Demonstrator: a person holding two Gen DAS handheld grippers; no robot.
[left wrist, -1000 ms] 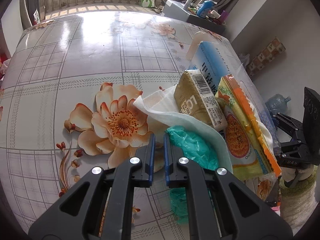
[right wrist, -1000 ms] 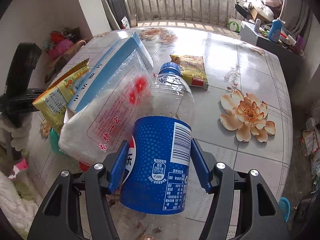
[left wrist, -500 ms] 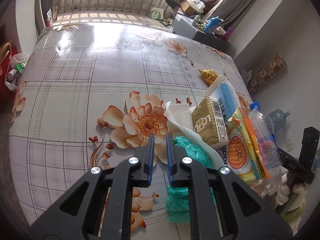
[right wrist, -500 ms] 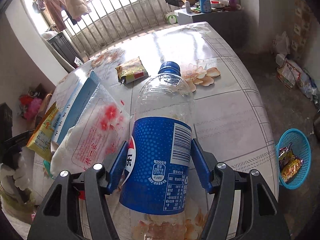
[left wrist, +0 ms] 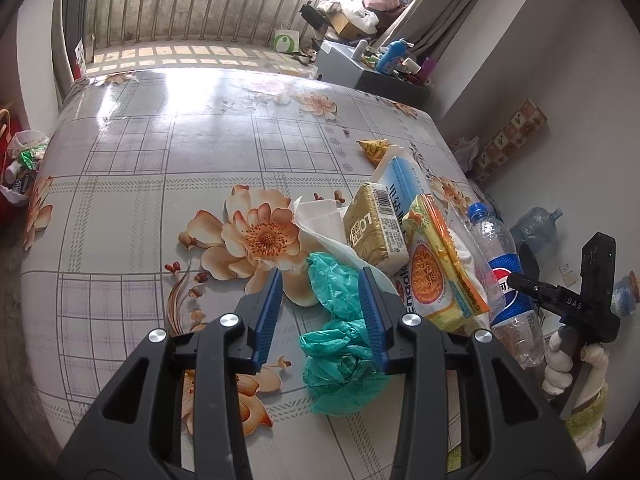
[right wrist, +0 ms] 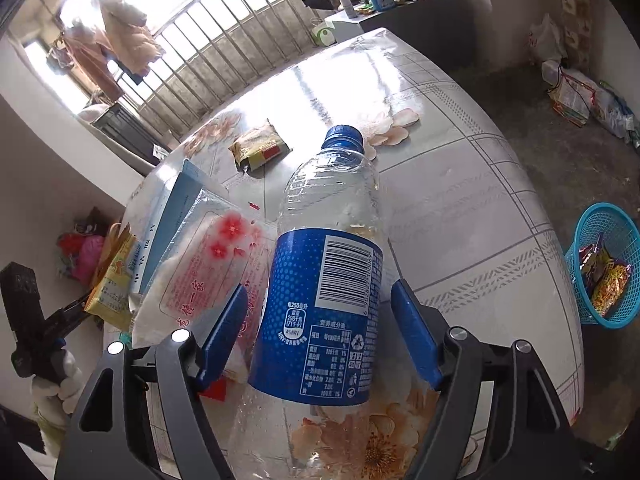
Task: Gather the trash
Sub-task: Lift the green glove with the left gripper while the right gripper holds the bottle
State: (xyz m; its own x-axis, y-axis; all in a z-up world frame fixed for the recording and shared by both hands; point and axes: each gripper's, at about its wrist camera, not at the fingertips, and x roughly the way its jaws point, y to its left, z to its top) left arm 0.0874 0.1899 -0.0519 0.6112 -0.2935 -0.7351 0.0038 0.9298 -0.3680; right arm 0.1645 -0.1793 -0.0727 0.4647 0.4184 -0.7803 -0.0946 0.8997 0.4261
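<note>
Right gripper (right wrist: 316,336): fingers just opened, clear of the bottle (right wrist: 324,280), which lies on the table (right wrist: 460,200) by the trash pile. Left gripper (left wrist: 320,312): fingers just opened, straddling a green bag (left wrist: 340,344), not pinching. Next: clench on the bag, carry toward the basket (right wrist: 608,272).

Floral oilcloth table (left wrist: 160,168) under window glare, barred railing (left wrist: 192,8) behind, cluttered side cabinet (left wrist: 360,72) with a blue spray bottle (left wrist: 390,54), laundry (right wrist: 116,40) hanging at the window, big water jug (left wrist: 536,228) on the floor.
</note>
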